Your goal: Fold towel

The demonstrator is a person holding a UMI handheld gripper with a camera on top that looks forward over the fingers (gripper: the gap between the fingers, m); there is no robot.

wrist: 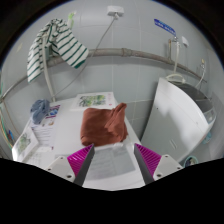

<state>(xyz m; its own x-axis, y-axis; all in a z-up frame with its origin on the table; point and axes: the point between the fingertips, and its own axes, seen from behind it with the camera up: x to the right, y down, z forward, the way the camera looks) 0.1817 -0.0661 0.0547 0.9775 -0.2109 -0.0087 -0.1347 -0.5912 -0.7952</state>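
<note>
A rust-red towel [104,124] lies crumpled on the white table [75,122], just ahead of my fingers and a little left of their midline. One corner of it stands up at the right side. My gripper [113,160] is open, with the magenta pads [80,159] wide apart. Only a pale flat surface shows between the fingers. The fingers do not touch the towel.
A green-and-white striped cloth [55,45] hangs on the wall at the back left. A white bin-like container [186,112] stands to the right of the towel. A blue item [40,108], a printed box [92,100] and white papers [30,140] lie to the left.
</note>
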